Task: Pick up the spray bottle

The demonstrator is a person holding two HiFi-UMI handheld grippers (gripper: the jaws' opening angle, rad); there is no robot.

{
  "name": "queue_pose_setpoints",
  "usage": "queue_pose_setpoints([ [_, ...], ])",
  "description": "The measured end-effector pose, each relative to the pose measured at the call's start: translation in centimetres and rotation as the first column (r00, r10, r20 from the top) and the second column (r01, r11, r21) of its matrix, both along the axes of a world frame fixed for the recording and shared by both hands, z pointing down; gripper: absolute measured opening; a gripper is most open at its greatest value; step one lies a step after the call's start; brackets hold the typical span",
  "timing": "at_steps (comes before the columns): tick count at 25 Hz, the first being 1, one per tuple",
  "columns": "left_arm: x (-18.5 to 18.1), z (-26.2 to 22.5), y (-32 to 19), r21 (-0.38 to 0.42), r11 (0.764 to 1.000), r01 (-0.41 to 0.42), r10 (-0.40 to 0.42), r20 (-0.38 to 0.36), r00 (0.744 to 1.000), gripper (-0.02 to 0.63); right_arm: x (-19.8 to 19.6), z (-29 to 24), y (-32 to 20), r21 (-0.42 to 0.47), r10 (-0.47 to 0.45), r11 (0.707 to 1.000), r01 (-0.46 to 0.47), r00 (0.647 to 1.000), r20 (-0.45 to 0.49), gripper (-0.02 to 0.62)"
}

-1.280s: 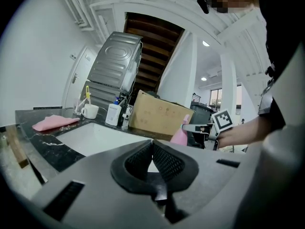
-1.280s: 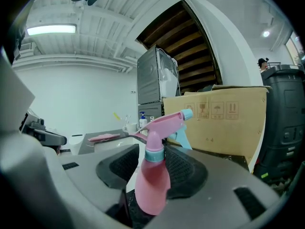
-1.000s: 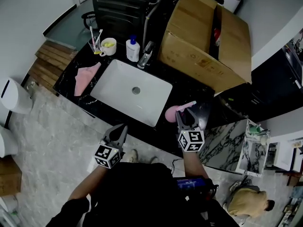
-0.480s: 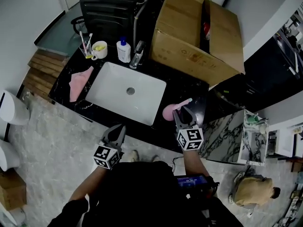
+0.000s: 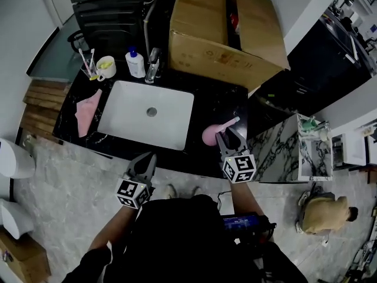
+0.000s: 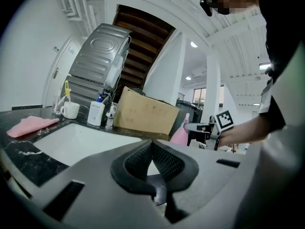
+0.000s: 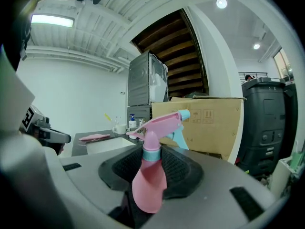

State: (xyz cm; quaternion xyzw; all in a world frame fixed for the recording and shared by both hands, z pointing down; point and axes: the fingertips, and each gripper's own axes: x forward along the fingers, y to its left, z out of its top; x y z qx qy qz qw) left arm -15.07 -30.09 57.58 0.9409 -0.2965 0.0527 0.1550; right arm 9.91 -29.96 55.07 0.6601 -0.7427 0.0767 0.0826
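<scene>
Spray bottle (image 5: 211, 135): stands on the dark counter (image 5: 227, 102) just right of the sink (image 5: 126, 108), near its front corner, nozzle aimed away toward the cardboard box (image 5: 218, 40). Right gripper (image 5: 227, 138): bites on the teal collar below the pink trigger head, pads pressing both sides of the neck. Left gripper (image 5: 147, 160): hangs in front of the sink, off the counter edge, pinched together on nothing. Against a second ago: narrows the right jaws from a looser straddle down to a firm hold; keeps the bottle at the same spot beside the sink, with no visible rise. Means, by the look of it, grasp secured and only the lift left to do.
</scene>
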Motion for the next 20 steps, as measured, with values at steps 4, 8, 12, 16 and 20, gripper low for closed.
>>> queue_pose_setpoints([
  [4, 0.9, -0.1, 0.4, 0.002, 0.999, -0.054, 0.054, 0.001, 0.999, 0.009, 1.3, -0.1, 2.0, 0.001, 0.061, 0.998, -0.061, 0.998, 0.004, 0.146],
  [8, 2.0, 0.2, 0.3, 0.003, 0.995, -0.095, 0.095, -0.004, 0.995, 0.009, 2.7, -0.5, 3.8, 0.013, 0.112, 0.994, -0.113, 0.994, 0.004, 0.145],
  [12, 3.5, 0.7, 1.0, -0.013, 0.986, -0.164, 0.164, -0.008, 0.986, 0.009, 4.5, -0.6, 6.6, 0.019, 0.196, 0.98, -0.196, 0.98, 0.018, 0.146],
  [16, 5.3, 0.8, 1.6, -0.017, 0.972, -0.232, 0.232, -0.013, 0.973, 0.008, 6.1, -1.0, 9.2, 0.03, 0.267, 0.963, -0.267, 0.963, 0.026, 0.146],
  [20, 7.0, 0.6, 1.7, -0.013, 0.959, -0.282, 0.281, -0.023, 0.959, 0.009, 7.4, -1.2, 11.0, 0.037, 0.317, 0.947, -0.318, 0.948, 0.018, 0.146],
])
